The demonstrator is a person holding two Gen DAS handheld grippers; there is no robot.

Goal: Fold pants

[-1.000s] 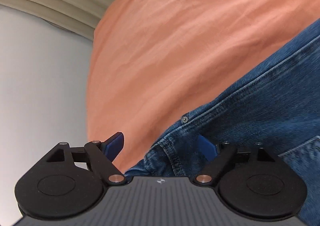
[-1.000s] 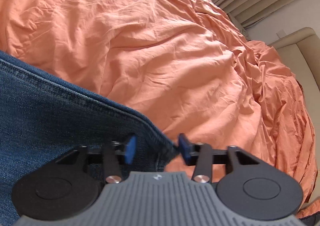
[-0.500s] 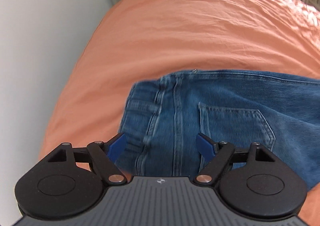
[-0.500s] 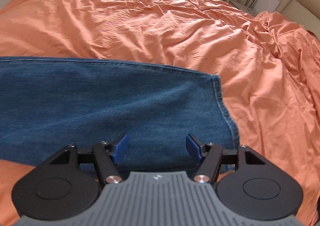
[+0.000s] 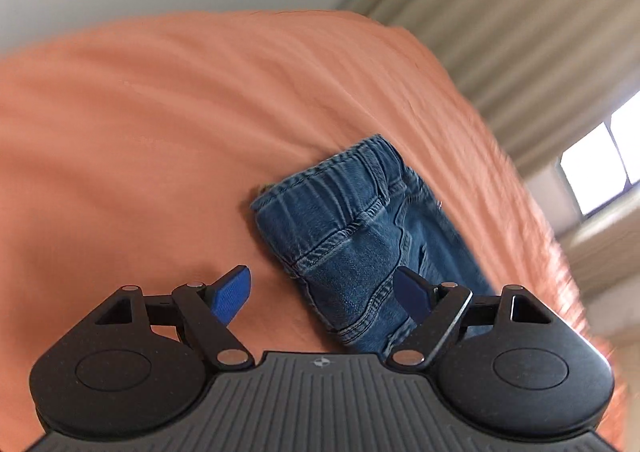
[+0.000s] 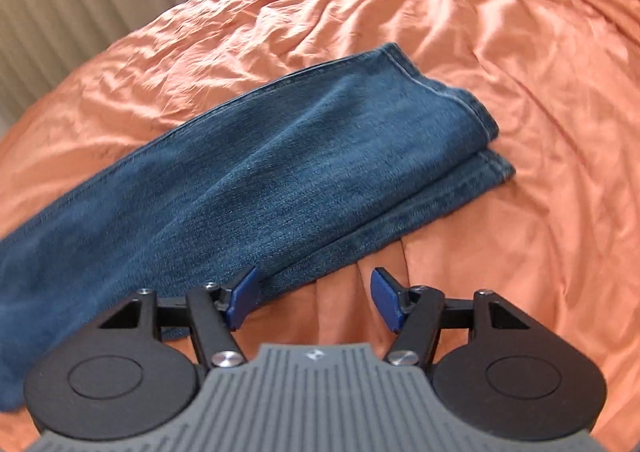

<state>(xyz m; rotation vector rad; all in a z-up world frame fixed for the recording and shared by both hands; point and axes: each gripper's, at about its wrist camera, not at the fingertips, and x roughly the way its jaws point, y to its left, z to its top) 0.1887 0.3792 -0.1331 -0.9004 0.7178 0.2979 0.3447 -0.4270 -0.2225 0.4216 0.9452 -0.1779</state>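
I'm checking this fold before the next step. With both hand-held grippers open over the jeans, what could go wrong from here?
The two leg hems lie offset, so the next fold may come out uneven. The bedsheet is rumpled and could get pinched with the denim. The waistband looks bunched, which may leave a lumpy end.

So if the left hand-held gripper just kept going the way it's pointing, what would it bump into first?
Probably the folded blue denim jeans near the waistband, lying on the orange bedsheet; depth is uncertain.
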